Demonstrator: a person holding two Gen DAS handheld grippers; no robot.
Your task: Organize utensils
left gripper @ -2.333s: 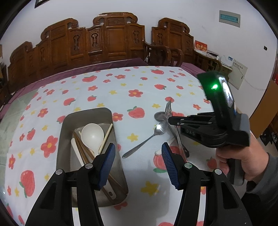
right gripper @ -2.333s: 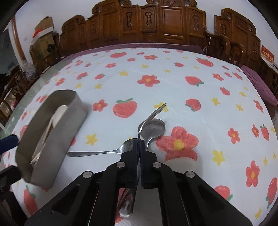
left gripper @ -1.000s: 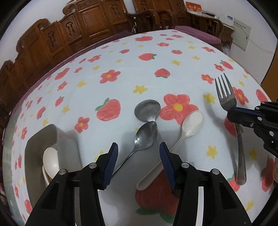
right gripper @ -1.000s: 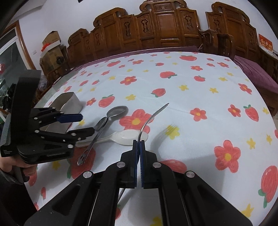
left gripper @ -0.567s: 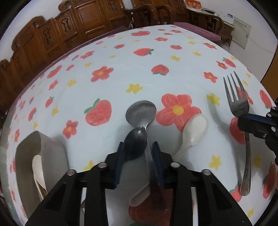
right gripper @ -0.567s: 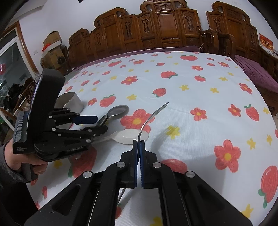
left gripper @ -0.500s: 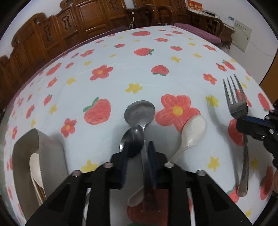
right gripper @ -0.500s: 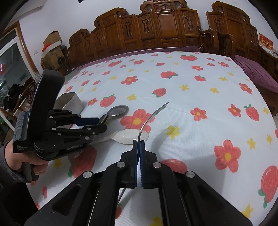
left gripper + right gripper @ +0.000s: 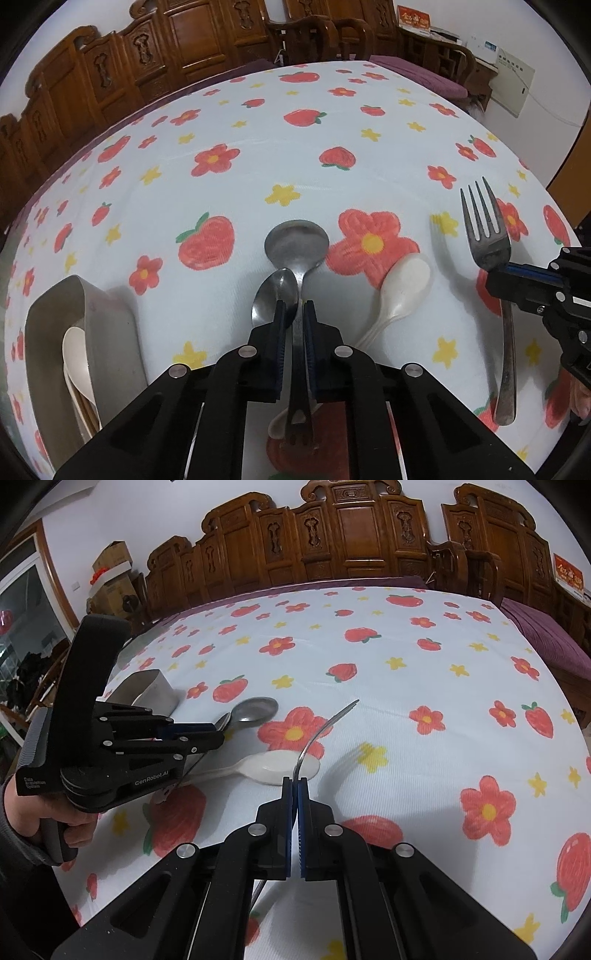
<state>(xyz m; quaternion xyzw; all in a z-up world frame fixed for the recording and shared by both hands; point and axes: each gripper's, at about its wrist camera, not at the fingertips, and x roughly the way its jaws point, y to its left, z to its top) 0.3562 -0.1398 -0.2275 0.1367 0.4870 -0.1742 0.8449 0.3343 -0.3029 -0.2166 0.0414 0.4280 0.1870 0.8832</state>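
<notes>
Spoons (image 9: 275,295): three loose; fork (image 9: 487,240): one

On the side of the left gripper (image 9: 218,738), seen from the right wrist view, white letters read "GenRobot.AI" on the round black body near the pivot. Farther back on the same housing, close to the hand (image 9: 70,827) that holds it, a small white label reads "Data Acquisition System" in three short lines. A red plaque (image 9: 568,575) with gold characters stands at the far right, against the wall; its characters are too small to make out. The same red plaque (image 9: 413,18) shows in the left wrist view, again unreadable. A white wall box (image 9: 513,83) at the far right bears small print, illegible.
</notes>
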